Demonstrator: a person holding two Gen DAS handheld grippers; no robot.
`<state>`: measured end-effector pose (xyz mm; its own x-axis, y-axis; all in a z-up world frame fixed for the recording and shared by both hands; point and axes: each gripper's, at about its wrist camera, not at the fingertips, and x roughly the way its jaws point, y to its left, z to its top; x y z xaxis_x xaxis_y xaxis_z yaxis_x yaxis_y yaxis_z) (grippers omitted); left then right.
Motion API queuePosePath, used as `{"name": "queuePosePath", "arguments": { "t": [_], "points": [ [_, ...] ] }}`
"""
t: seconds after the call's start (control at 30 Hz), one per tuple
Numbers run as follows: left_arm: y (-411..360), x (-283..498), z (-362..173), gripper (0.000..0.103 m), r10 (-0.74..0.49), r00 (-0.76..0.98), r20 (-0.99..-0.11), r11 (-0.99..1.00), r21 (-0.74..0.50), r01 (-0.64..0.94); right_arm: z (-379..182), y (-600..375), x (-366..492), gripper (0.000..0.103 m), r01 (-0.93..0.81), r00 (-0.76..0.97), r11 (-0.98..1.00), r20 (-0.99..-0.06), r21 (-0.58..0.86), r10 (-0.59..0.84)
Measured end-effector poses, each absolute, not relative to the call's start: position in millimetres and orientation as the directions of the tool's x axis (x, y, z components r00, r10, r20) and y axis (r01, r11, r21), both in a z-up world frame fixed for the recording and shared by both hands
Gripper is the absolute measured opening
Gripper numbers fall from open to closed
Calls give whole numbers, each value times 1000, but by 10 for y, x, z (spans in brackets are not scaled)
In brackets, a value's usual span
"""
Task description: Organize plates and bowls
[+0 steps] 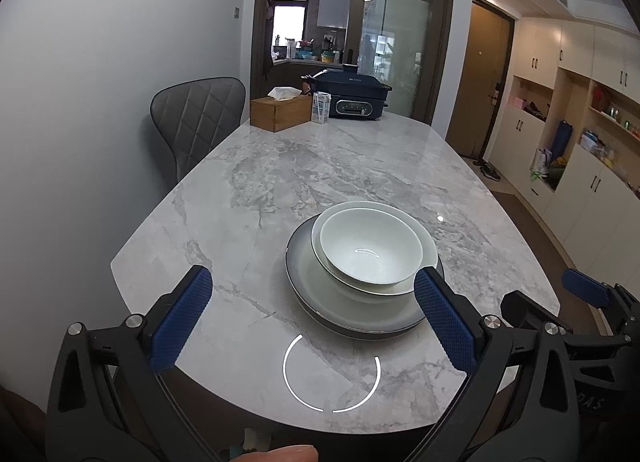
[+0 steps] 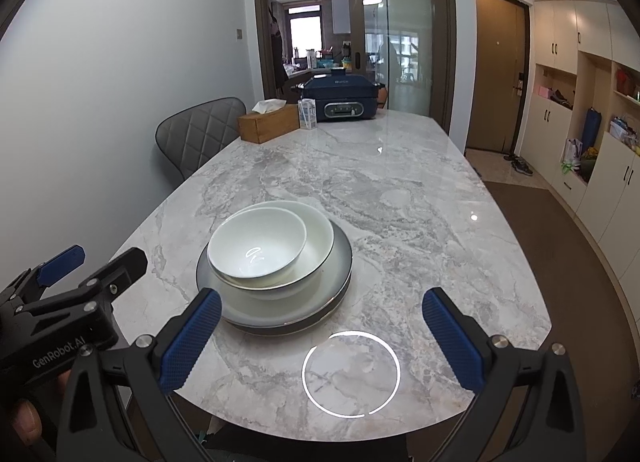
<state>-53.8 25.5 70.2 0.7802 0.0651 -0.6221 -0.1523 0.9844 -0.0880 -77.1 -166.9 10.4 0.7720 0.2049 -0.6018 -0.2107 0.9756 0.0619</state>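
From my remote seat: a white bowl (image 1: 370,248) nests in a larger white bowl (image 1: 424,250) with a thin dark rim line, on a grey plate (image 1: 316,290) shading darker toward its edge. The worktop (image 1: 320,166) is pale marble veined in grey. My left hand-held gripper (image 1: 312,322) and right hand-held gripper (image 2: 322,338) are black with blue, fine-textured pads. Behind — a grey diamond-quilted chair (image 1: 196,118), a tan wooden tissue box (image 1: 280,112), a navy electric cooker (image 1: 352,96), cream cabinets (image 1: 576,110) and a brown door frame (image 1: 260,22).
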Motion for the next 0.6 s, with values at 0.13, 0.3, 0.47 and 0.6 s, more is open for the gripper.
{"name": "queuePosePath", "arguments": {
  "t": [0.13, 0.3, 0.47, 0.6],
  "points": [
    [313, -538, 708, 102, 83, 776, -625, 981, -86, -174, 78, -1653, -753, 103, -218, 767, 974, -607, 60, 209],
    [317, -529, 670, 102, 84, 768, -635, 981, -82, -175, 64, -1647, -741, 103, -216, 767, 975, -608, 58, 206],
    [313, -492, 651, 102, 78, 765, -639, 983, -80, -168, 51, -1648, -741, 103, -216, 767, 975, -607, 58, 206],
    [324, -489, 641, 102, 69, 767, -637, 983, -89, -162, 51, -1646, -740, 103, -213, 767, 975, -609, 58, 204]
  ]
}}
